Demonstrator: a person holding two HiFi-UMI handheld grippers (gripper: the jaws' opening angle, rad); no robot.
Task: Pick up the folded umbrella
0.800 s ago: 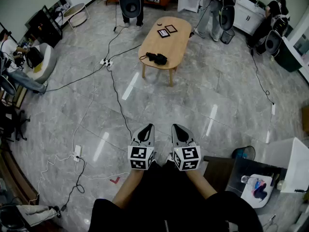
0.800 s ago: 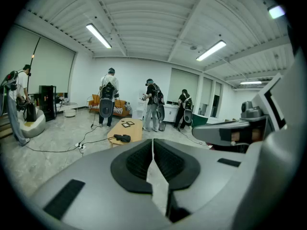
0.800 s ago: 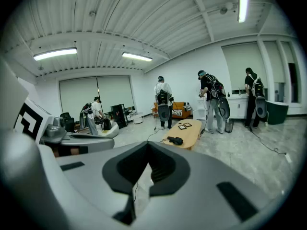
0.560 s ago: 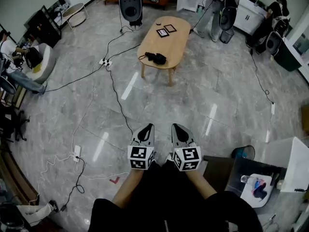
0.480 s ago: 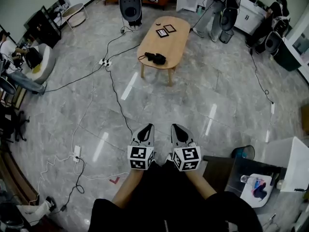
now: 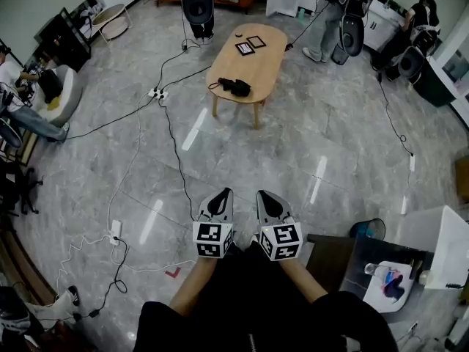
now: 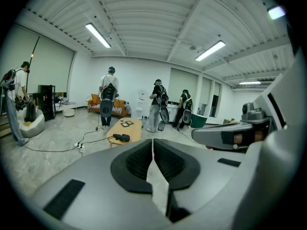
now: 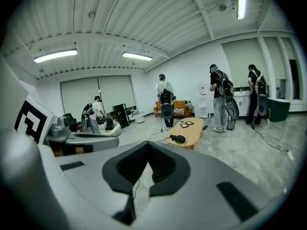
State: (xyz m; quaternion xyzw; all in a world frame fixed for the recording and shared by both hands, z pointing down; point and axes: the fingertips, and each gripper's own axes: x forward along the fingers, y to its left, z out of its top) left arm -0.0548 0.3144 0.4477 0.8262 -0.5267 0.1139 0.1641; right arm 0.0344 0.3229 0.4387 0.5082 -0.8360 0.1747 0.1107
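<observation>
The folded umbrella [image 6: 236, 86] is a black bundle lying at the near end of an oval wooden table [image 6: 264, 61] far ahead across the floor. It also shows small in the left gripper view as the umbrella [image 7: 121, 137] and in the right gripper view as the umbrella [image 8: 178, 138]. My left gripper [image 6: 220, 194] and right gripper [image 6: 265, 196] are held side by side close to my body, both pointing toward the table. The left gripper [image 7: 152, 143] is shut on nothing, and the right gripper [image 8: 147, 145] has its jaws together with nothing between them.
Black cables [image 6: 173, 130] and power strips [image 6: 157, 93] cross the grey tiled floor between me and the table. Two flat dark frames [image 6: 250, 45] lie on the table's far half. People with gear [image 6: 198, 2] stand beyond it. A dark low stand with a white tray [image 6: 385, 281] sits at my right.
The whole view has crept forward a little toward the table. A shoe at the lower left and the people at the back have shifted. Both grippers stay shut, side by side.
</observation>
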